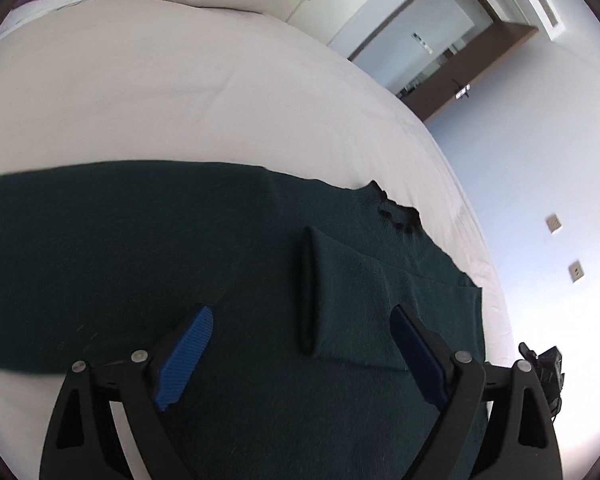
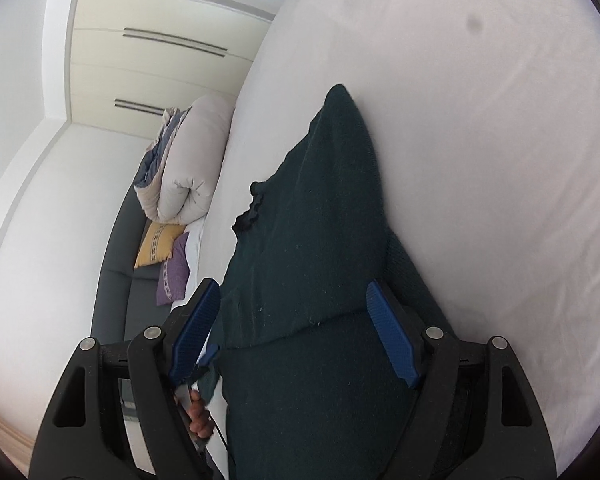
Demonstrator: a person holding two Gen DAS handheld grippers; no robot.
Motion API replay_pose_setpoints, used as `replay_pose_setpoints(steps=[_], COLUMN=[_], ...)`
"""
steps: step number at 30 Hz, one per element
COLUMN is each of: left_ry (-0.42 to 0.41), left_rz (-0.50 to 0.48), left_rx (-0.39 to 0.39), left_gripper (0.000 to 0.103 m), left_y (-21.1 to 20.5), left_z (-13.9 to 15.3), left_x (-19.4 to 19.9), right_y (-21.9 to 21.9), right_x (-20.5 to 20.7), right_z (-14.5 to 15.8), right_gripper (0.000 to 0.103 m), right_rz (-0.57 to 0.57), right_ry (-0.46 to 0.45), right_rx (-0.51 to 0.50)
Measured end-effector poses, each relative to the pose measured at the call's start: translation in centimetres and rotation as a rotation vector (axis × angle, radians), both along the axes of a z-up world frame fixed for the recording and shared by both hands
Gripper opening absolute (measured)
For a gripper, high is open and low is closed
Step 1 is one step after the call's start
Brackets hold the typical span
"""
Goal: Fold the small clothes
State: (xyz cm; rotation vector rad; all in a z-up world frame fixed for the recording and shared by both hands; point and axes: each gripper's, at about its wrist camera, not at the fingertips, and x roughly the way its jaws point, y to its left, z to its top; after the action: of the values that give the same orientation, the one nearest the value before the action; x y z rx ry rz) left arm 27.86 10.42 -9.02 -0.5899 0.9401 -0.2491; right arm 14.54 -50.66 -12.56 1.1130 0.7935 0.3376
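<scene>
A wide white bed sheet (image 1: 160,92) is lying smooth beneath everything, a rolled pale grey duvet (image 2: 188,160) is resting at its far end, and a mustard-yellow patterned cushion (image 2: 158,246) is leaning beside a purple cushion (image 2: 175,272).

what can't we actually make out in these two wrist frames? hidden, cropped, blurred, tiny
- Left wrist view: dark green sweater runs off the left and bottom edges; its left end is blurred.
- Left wrist view: black item at the bed edge, too small and partly cut off to identify.
- Right wrist view: left gripper and hand mostly hidden behind the right gripper.
- Right wrist view: sweater's lower part cut by the bottom edge.
</scene>
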Motion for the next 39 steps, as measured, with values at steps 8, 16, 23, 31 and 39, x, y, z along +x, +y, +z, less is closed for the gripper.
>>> replay_pose_setpoints(steps=[8, 16, 23, 31, 39], left_ry=[-0.012, -0.038, -0.004, -0.065, -0.016], left_rz=[0.435, 0.74, 0.897, 0.933, 0.745], left_rx=[-0.359, -0.707, -0.76, -0.706, -0.241], left_gripper=[0.096, 0.081, 0.082, 0.055, 0.007], left_y=[16.9, 28.0, 30.4, 32.0, 28.8], left_z=[-3.0, -7.0, -8.6, -8.1, -2.9], left_x=[-13.6, -16.9, -14.4, -13.4, -9.7], right_y=[3.6, 9.9, 14.3, 16.6, 17.0], right_x=[-9.3, -14.6, -16.3, -17.9, -17.7], right_z=[4.1, 4.7, 7.1, 8.3, 7.6], right_gripper=[0.077, 0.077, 0.077, 0.077, 0.077], right_rz=[-0.002, 0.052, 0.11, 0.136, 0.129], right_ry=[-0.133, -0.086, -0.104, -0.106, -0.089], right_rx=[0.092, 0.112, 0.07, 0.027, 0.005])
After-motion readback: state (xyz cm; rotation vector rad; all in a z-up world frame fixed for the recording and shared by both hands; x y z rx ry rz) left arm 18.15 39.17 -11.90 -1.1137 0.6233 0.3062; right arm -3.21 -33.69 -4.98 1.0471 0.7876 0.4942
